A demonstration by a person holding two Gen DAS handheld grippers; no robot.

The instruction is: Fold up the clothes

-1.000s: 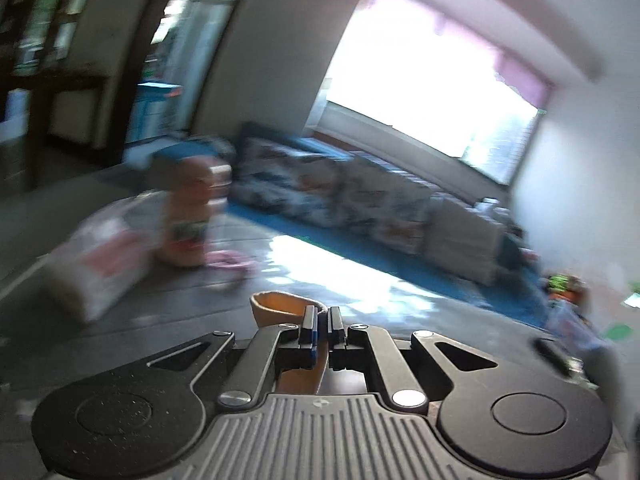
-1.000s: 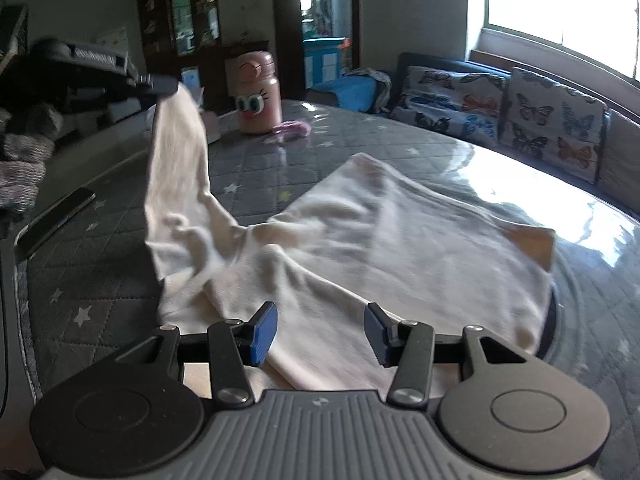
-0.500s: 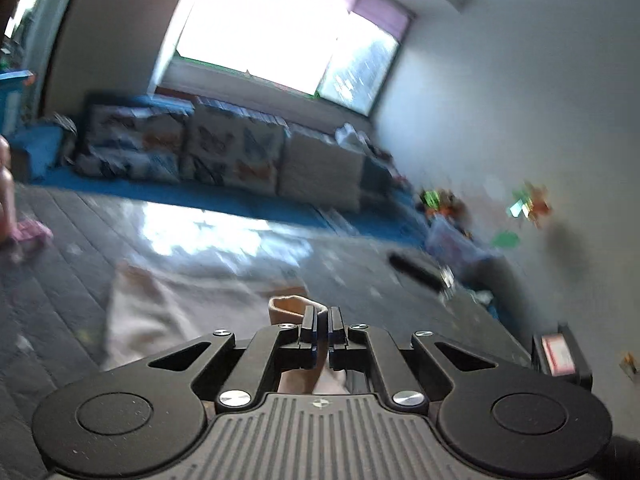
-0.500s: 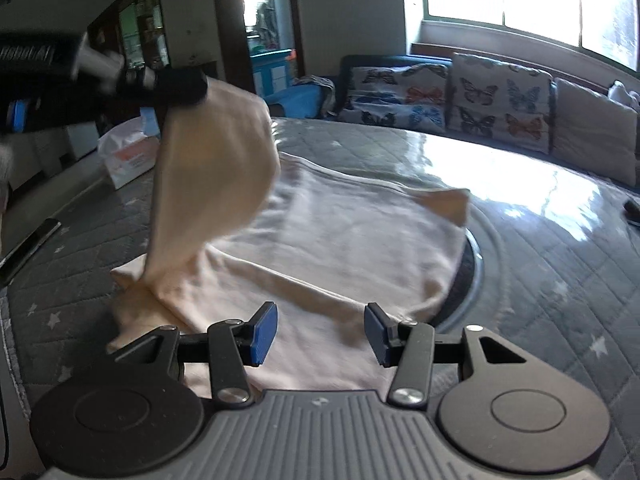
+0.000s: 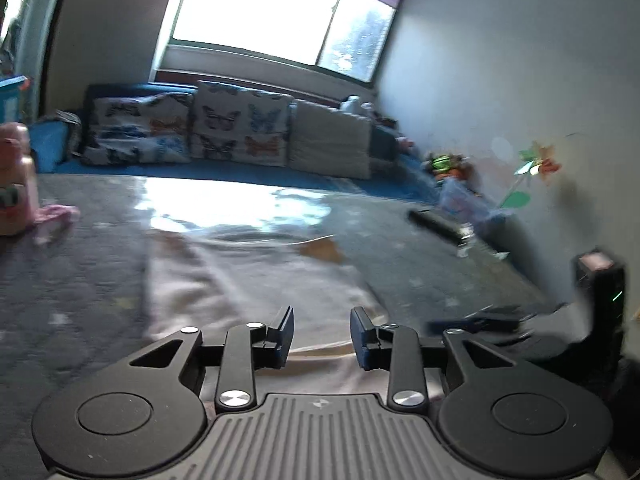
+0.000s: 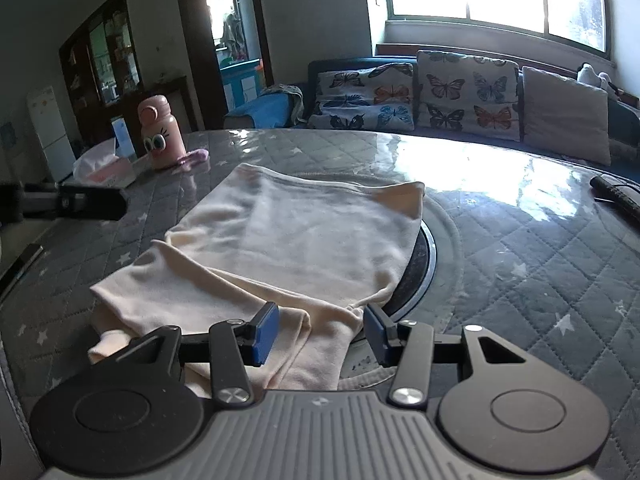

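Gripper fingers spread wide over soft cream garment on quilted table.

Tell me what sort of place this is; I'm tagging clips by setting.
Most likely a home living room: a sofa with butterfly cushions under a window, a quilted table holding the cream garment, and a pink bottle.

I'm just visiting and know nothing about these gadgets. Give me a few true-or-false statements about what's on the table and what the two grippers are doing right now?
1. The left gripper is clamped on the cream garment. False: its jaws are apart, holding nothing.
2. The right gripper is open. True.
3. The garment lies on the quilted grey table. True.
4. The pink bottle stands on the garment. False: it stands apart, on the table beyond it.
5. Butterfly cushions sit under the window. True.
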